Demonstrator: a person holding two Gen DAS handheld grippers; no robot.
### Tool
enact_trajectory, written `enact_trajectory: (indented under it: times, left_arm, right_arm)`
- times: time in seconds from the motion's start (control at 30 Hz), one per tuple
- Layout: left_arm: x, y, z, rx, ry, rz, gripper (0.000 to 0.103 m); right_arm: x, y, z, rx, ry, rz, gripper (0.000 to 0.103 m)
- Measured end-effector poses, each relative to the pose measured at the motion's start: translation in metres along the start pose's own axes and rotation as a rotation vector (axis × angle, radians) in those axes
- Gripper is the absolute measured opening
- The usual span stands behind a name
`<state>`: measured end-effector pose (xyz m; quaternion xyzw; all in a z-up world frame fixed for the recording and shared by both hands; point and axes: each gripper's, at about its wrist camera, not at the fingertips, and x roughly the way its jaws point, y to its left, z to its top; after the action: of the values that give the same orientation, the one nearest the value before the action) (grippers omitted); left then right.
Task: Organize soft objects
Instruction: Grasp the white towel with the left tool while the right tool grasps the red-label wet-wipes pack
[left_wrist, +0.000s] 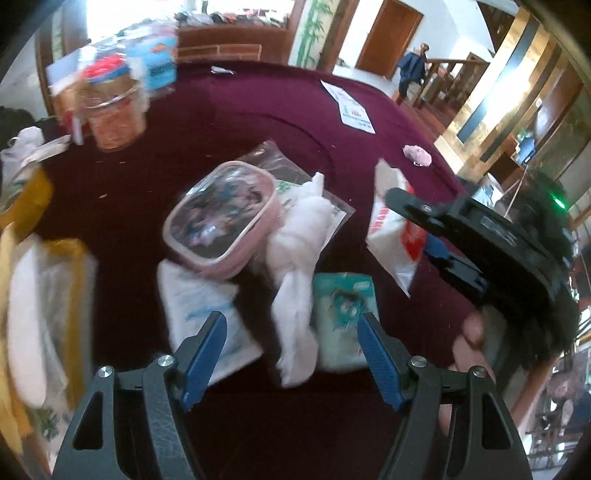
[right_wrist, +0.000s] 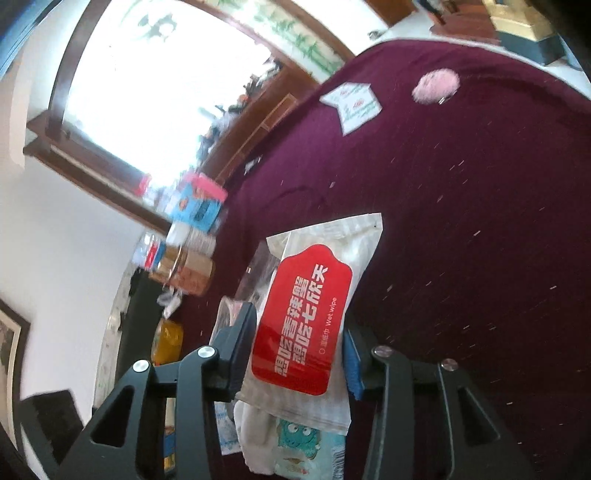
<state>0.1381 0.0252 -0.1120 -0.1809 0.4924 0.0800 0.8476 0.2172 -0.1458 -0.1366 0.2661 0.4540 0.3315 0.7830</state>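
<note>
**Two claws over the maroon bench, one gripping a wet-wipe pack**

The right claw is clenched on the red-and-white wet-wipe pack, lifted just right of the pink-rimmed pouch. The left claw stands released above the white fluffy cloth, touching nothing. That cloth lies on the bench against the pouch's right side.

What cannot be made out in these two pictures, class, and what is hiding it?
- Left wrist view: pink pouch contents, blurred.
- Left wrist view: right gripper fingertips, hidden behind the wet wipe pack.
- Right wrist view: cartoon packet, covered by the wet wipe pack, cut off below.
</note>
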Motion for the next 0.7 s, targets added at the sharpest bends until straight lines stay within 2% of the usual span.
enact_trajectory:
  times: [0.1,0.17,0.27,0.33,0.4,0.43,0.6,0.7]
  left_arm:
    - [0.014,-0.006,0.020,0.012,0.001,0.013,0.076]
    - [0.026,-0.011,0.032,0.050,-0.002,0.056,0.076]
    - [0.047,-0.011,0.045,0.055,0.050,0.077,0.076]
    - [0.058,-0.009,0.047,0.036,0.079,0.070,0.069]
    - [0.067,-0.010,0.045,0.046,0.108,0.079,0.041]
    - [0.072,-0.009,0.045,0.042,0.120,0.082,0.041]
    - [0.048,0.000,0.032,0.011,0.072,0.038,0.039]
    - [0.019,0.009,0.022,-0.027,0.035,-0.030,0.039]
  right_arm:
    - [-0.007,-0.004,0.003,0.020,-0.040,-0.002,0.041]
    - [-0.009,-0.008,0.004,0.039,-0.051,0.000,0.041]
    - [-0.006,-0.012,0.005,0.059,-0.040,0.011,0.041]
    - [-0.003,-0.013,0.005,0.068,-0.030,0.014,0.041]
    - [-0.003,-0.015,0.005,0.072,-0.029,0.013,0.041]
    - [-0.003,-0.016,0.005,0.077,-0.027,0.014,0.041]
    - [-0.003,-0.016,0.006,0.075,-0.030,0.027,0.041]
    - [-0.004,-0.012,0.005,0.056,-0.033,0.051,0.041]
